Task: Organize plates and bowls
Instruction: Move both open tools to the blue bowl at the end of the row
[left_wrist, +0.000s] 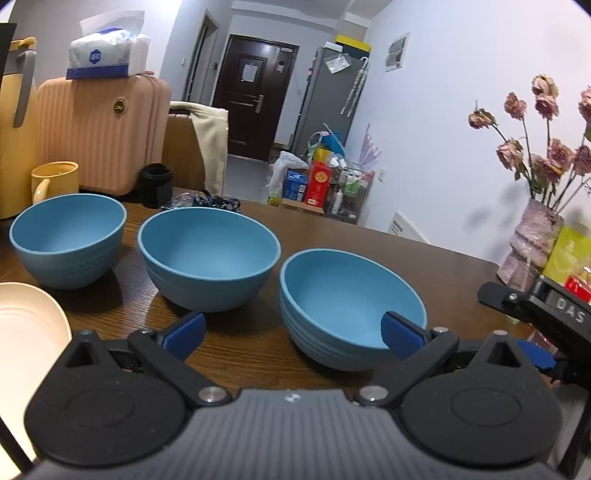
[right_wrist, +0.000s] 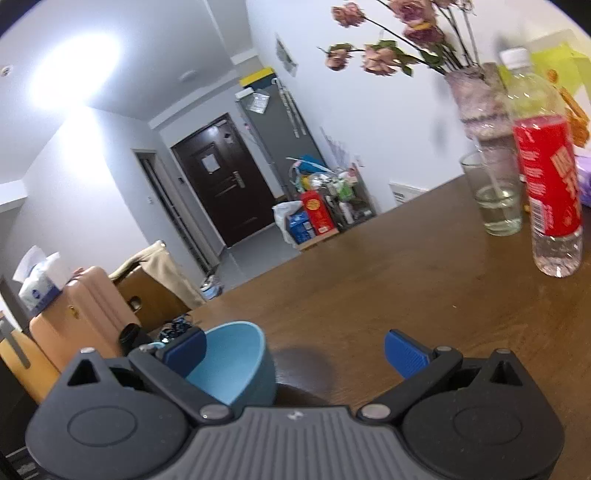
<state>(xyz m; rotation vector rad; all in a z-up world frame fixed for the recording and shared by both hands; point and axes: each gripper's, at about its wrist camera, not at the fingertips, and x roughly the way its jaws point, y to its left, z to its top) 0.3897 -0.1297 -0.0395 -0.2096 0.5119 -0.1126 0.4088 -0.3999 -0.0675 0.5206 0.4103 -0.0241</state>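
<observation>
Three blue bowls stand in a row on the brown table (left_wrist: 424, 266) in the left wrist view: a left bowl (left_wrist: 68, 236), a middle bowl (left_wrist: 208, 254) and a right bowl (left_wrist: 347, 302). A cream plate (left_wrist: 26, 332) lies at the left edge. My left gripper (left_wrist: 293, 334) is open just in front of the bowls, its right finger (left_wrist: 402, 338) overlapping the right bowl's near rim. My right gripper (right_wrist: 295, 352) is open too, tilted, with a blue bowl (right_wrist: 236, 363) behind its left finger (right_wrist: 184, 350). Part of the right gripper (left_wrist: 543, 317) shows at the left wrist view's right edge.
A yellow mug (left_wrist: 53, 179), a black cup (left_wrist: 157, 184) and a yellow jug (left_wrist: 16, 129) stand behind the bowls. A vase of dried roses (right_wrist: 480, 107), a glass of water (right_wrist: 495, 195) and a red-labelled bottle (right_wrist: 546, 173) stand at the table's right. A pink suitcase (left_wrist: 103, 129) stands beyond the table.
</observation>
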